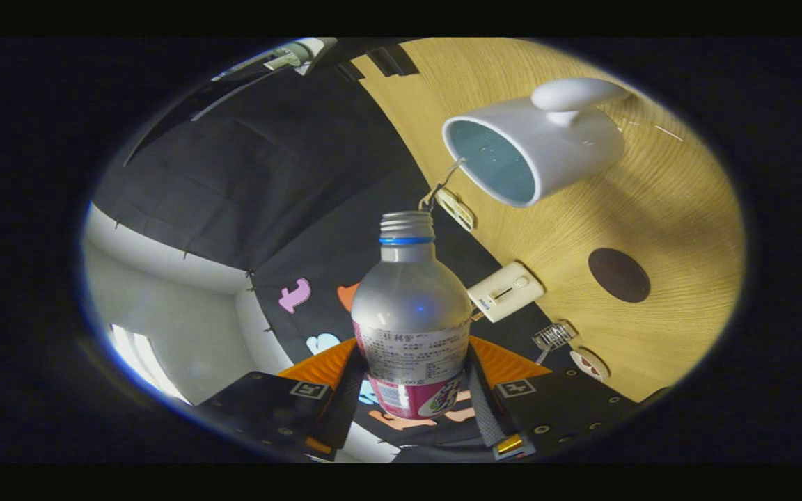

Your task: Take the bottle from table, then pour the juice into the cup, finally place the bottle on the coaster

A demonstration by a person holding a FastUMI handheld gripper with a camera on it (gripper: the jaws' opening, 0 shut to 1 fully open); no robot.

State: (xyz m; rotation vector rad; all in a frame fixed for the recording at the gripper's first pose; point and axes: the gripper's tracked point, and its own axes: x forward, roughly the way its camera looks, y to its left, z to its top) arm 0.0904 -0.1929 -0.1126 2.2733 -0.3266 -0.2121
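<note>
Gripper view: the hand-held gripper (411,396) is clamped on a silver bottle (411,313), both fingers pressing its labelled lower body, its open threaded neck pointing away from the camera. Just beyond the neck, slightly to the right, a white cup (537,149) with a blue inside stands on the wooden bench (679,229). Further right lies a dark round coaster (619,275), well apart from the bottle.

I see a light wooden table (679,209) against the black cloth wall (289,188). Beyond the cloth: a white wall (185,320) and a bright window (140,362).
</note>
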